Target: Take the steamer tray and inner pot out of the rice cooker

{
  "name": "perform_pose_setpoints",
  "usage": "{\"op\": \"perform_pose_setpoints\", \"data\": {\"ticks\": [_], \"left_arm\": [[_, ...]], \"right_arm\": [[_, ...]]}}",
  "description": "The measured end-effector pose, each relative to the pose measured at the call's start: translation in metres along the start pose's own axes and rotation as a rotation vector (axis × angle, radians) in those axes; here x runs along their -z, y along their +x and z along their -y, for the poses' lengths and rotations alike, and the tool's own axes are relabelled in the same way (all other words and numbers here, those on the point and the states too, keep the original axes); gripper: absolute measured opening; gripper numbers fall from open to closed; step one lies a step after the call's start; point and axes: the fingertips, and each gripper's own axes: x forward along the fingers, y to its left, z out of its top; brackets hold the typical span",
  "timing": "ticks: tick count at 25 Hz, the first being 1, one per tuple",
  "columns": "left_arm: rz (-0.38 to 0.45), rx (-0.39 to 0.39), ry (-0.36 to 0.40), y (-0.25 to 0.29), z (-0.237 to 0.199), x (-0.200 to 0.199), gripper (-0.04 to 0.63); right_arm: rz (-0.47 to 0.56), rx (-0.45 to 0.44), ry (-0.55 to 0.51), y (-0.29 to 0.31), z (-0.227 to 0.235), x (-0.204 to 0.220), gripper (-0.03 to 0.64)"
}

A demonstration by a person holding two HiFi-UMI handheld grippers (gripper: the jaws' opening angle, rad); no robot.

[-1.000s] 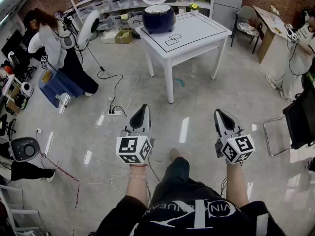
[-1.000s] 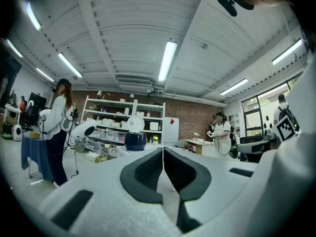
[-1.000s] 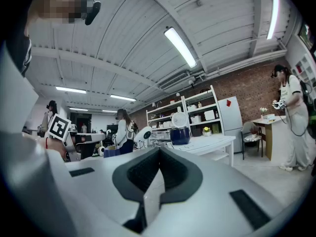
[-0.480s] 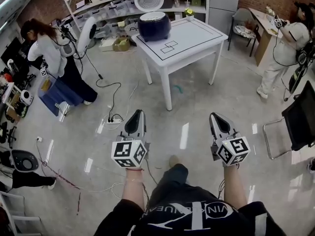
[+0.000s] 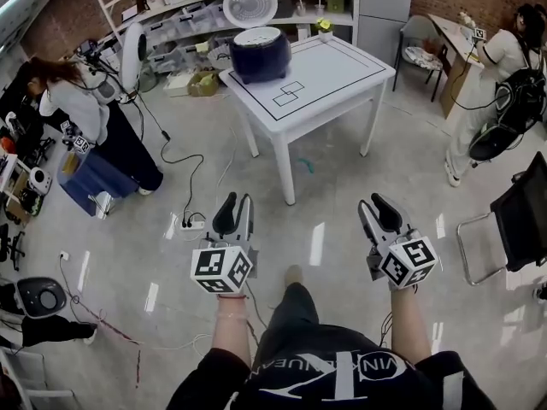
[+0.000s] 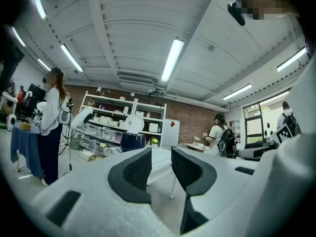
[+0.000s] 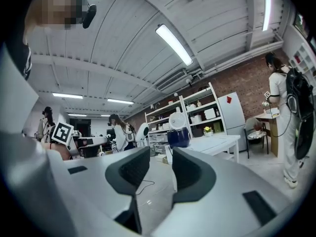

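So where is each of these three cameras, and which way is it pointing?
Head view: on the person's head, looking steeply down; shows forearms, a leg, the left tool and right tool, with the white table and rice cooker ahead.
Left gripper view: rides the left tool, looking level along its jaws, which have just been opening with nothing between them.
Right gripper view: likewise on the right tool; its jaws have just been opening, empty too.
Shared: all see the rice cooker.
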Motion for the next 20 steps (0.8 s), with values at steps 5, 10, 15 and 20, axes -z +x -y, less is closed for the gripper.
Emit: {"op": "perform_pose_setpoints", "data": {"ticks": [5,10,15,20], "left_arm": [[-0.050,0.027,0.081,0.069,-0.018,-0.002,0.095],[-0.056,0.056,0.058,0.131,-0.047,-0.011,0.095],[-0.070,0.066,0.044,0.180,-0.081,-0.011,0.095],[-0.063,0.056,0.029,0.222,-0.119,-0.013,0.095]], "right_arm": [[-0.010,0.024,0.002,0.055,0.031,-0.008,0.123],[-0.017,0.042,0.026,0.112,0.056,-0.014,0.123],[-0.020,0.057,0.052,0.167,0.076,-0.015,0.123],[-0.021,0.061,0.053,0.217,0.090,-0.014,0.123]]}}
